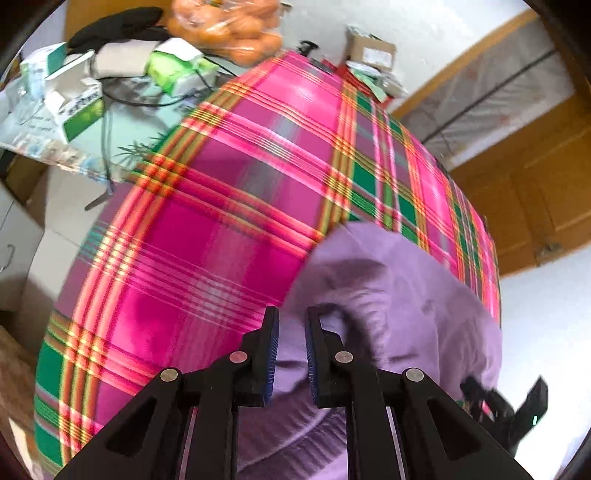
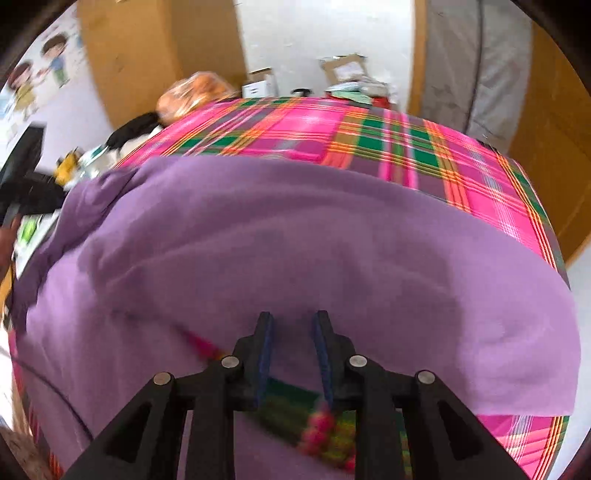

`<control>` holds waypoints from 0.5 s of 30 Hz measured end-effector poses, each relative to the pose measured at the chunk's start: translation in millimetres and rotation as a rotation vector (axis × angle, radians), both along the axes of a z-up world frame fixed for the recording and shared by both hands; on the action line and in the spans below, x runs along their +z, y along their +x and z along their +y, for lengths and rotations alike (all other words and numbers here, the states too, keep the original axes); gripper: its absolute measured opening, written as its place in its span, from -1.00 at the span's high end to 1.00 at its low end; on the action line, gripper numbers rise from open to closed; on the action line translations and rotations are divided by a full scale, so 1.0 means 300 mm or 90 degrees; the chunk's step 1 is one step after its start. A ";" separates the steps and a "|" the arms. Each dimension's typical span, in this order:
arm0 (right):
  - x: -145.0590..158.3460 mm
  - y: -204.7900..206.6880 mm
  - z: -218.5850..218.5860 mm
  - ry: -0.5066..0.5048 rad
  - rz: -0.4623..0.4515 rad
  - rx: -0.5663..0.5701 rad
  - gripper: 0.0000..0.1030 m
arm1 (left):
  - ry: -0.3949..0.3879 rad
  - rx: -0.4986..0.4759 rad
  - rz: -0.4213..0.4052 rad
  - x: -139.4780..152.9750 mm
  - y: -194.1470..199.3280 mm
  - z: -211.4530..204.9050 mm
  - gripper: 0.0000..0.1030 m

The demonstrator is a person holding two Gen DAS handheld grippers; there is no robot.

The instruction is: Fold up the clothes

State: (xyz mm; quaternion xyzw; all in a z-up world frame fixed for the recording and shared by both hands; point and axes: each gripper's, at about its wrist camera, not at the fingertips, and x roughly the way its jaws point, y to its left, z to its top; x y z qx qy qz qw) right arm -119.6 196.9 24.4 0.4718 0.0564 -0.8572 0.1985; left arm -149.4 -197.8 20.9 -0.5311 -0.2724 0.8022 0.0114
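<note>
Left wrist view: plaid tablecloth (image 1: 207,236), purple garment (image 1: 406,295), boxes (image 1: 74,107) behind; right wrist view: wooden door (image 2: 155,48); left gripper (image 1: 291,325) and right gripper (image 2: 291,328) both parted, empty.

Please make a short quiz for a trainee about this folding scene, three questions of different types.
1. True or false: the purple garment lies on a pink plaid cloth.
2. Multiple choice: how do the jaws of the left gripper stand? A) apart, with purple fabric showing between them; B) closed on a box; C) out of view.
3. Fill in: at the far side of the table, beside the boxes, lies a bag of ____ fruit.

Key: 1 true; 2 A; 3 orange.
</note>
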 end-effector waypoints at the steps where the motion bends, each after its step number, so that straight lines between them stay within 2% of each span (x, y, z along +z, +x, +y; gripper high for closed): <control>1: 0.009 0.009 -0.015 -0.010 -0.004 0.021 0.53 | 0.005 0.006 0.004 0.007 0.008 -0.012 0.72; 8: 0.098 0.034 -0.083 -0.059 0.043 0.055 0.53 | 0.019 0.047 0.022 0.034 0.106 -0.066 0.72; 15: 0.129 0.013 -0.256 -0.143 0.048 0.088 0.52 | 0.021 0.087 0.029 0.028 0.325 -0.080 0.72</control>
